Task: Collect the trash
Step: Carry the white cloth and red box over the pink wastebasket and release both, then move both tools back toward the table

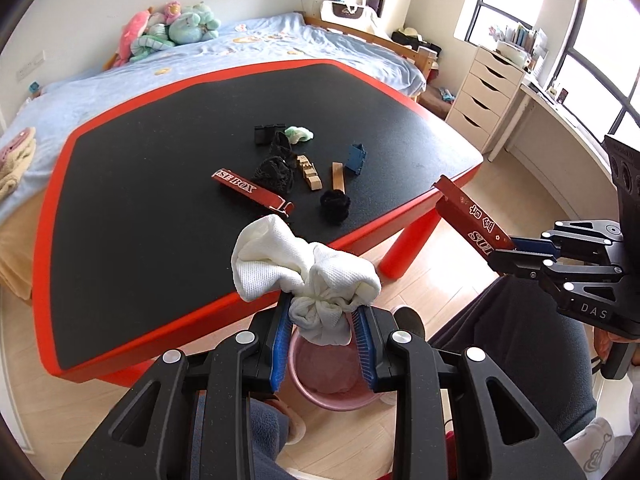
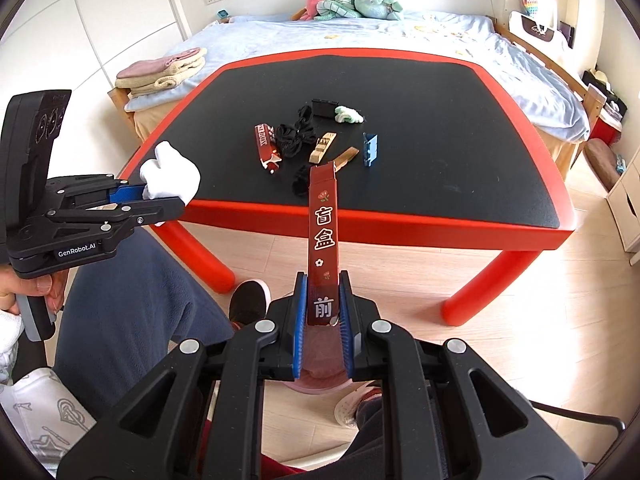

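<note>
My left gripper (image 1: 322,320) is shut on a crumpled white cloth (image 1: 304,272) and holds it above a pink bin (image 1: 332,384) on the floor. The left gripper also shows in the right wrist view (image 2: 160,196) with the white cloth (image 2: 170,174). My right gripper (image 2: 322,320) is shut on a long red box strip (image 2: 323,236) printed with white characters, above the pink bin (image 2: 320,380). In the left wrist view the right gripper (image 1: 508,250) holds the strip (image 1: 472,216) off the table's front corner. More trash lies on the black table (image 1: 160,152).
On the table lie a red box strip (image 1: 250,192), black netting (image 1: 276,168), a black clump (image 1: 335,204), wooden pieces (image 1: 310,172), a blue piece (image 1: 356,158), a green-white wad (image 1: 300,134) and a black clip (image 1: 266,134). A bed (image 2: 480,40) stands behind; drawers (image 1: 484,92) right.
</note>
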Available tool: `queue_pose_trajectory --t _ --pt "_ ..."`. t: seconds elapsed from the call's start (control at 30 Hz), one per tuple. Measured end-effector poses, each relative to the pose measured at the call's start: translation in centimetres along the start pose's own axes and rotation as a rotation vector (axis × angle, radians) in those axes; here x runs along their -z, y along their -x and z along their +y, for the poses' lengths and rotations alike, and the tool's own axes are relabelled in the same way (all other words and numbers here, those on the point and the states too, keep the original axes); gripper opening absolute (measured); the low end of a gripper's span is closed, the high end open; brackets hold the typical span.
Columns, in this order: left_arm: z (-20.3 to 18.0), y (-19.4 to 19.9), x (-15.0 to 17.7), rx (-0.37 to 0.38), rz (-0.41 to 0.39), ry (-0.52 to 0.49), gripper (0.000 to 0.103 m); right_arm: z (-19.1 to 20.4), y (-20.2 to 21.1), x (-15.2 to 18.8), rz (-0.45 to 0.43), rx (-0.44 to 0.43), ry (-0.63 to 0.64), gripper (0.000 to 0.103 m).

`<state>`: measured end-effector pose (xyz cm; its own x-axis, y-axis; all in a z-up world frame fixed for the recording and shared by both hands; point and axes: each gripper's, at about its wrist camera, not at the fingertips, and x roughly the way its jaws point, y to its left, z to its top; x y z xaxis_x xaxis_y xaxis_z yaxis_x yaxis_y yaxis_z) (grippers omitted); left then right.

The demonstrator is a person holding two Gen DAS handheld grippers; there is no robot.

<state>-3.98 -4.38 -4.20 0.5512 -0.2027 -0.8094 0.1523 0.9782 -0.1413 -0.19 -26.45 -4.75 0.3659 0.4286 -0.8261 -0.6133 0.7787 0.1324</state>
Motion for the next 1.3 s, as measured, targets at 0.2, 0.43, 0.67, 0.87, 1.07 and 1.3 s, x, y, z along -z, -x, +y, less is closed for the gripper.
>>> queue_pose_trajectory --t 0.2,0.43,0.67,0.87,1.07,1.3 --pt "-1.4 -0.4 1.4 0.036 0.019 -0.02 0.028 0.6 -0.6 1.9 0.03 -0.017 -0.001 0.014" --pt "-2.2 -0.8 2.1 0.062 0.034 -0.028 0.028 0.8 -0.8 2.4 0.038 -0.03 0.004 0.014" --pt "-2.4 -0.9 2.3 0.079 0.042 -0.021 0.066 0.5 -1.2 2.2 0.046 -0.017 -0.003 0.052" --pt "-1.4 -0.7 2.2 0.044 0.027 0.013 0.093 -0.2 -1.4 2.2 0.047 0.0 -0.034 0.093" --pt "-0.6 -0.4 2.2 0.02 0.023 0.031 0.095 -0.5 -1.4 2.1 0.039 -0.001 -0.052 0.096" --pt "-0.2 -0.2 2.2 0.01 0.025 0.039 0.095 -0.5 -1.4 1.9 0.042 -0.011 -0.059 0.097"
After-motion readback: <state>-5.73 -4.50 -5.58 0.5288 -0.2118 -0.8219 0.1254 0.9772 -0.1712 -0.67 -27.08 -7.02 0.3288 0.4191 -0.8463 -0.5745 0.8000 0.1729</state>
